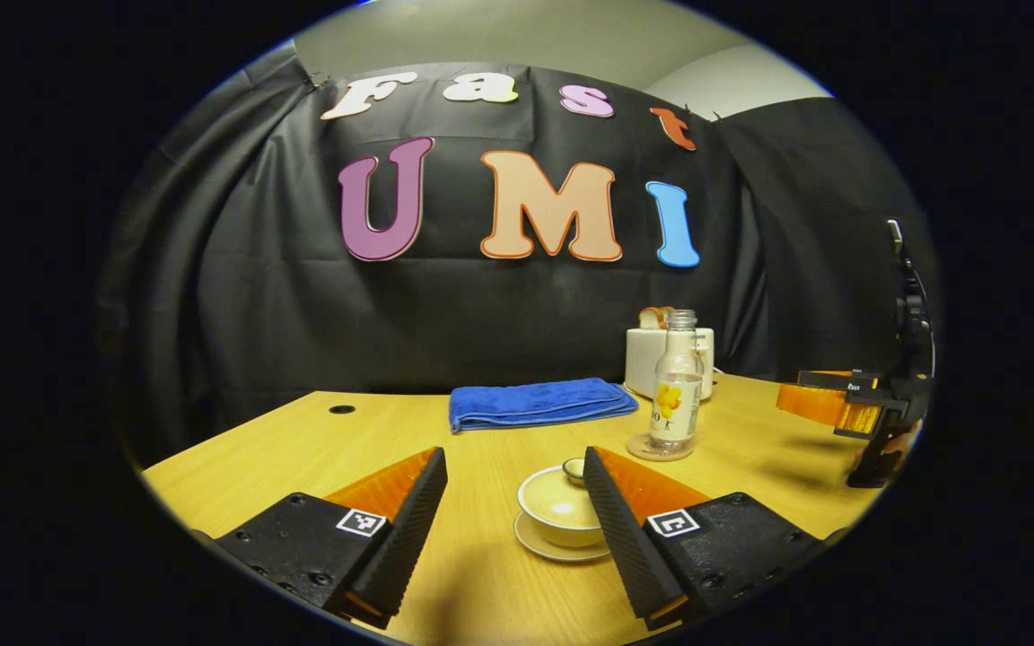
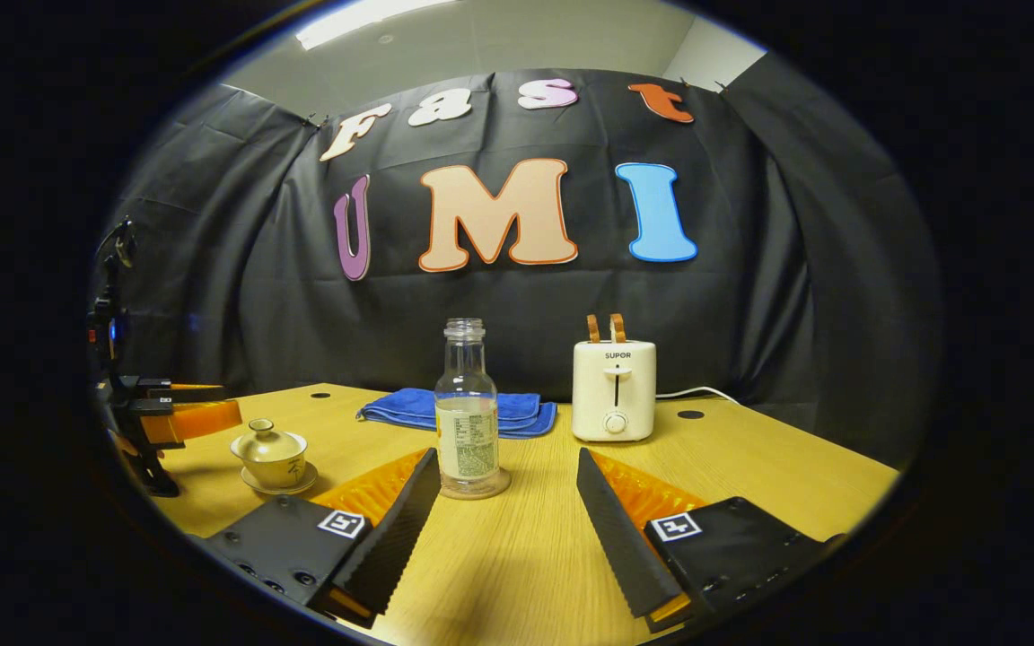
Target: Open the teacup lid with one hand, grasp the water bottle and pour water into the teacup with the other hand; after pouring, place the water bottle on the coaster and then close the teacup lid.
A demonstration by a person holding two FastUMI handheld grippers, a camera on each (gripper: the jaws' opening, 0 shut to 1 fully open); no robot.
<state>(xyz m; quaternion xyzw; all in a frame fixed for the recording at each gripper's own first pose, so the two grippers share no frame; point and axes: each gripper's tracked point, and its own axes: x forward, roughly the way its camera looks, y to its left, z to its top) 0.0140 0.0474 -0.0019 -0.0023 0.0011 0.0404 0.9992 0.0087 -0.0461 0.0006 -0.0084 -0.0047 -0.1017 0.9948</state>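
A cream lidded teacup (image 1: 560, 508) on its saucer (image 1: 542, 547) sits low between my left gripper's (image 1: 513, 458) open fingers, close to the right one, which hides part of the lid knob (image 1: 573, 467). In the right gripper view the teacup (image 2: 272, 455) stands at the left with its lid (image 2: 267, 440) on. The clear, uncapped water bottle (image 2: 467, 422) stands upright on a round coaster (image 2: 492, 489), just ahead of my right gripper (image 2: 506, 458), which is open and holds nothing. The same bottle (image 1: 677, 386) and coaster (image 1: 643, 449) lie beyond the teacup.
A folded blue towel (image 1: 539, 402) lies at the back of the wooden table (image 1: 302, 431). A white toaster (image 2: 614, 390) with two slices in it stands back right, its cord trailing right. The other gripper (image 1: 818, 401) hovers at the table's right side; the left one (image 2: 203, 417) is beside the teacup.
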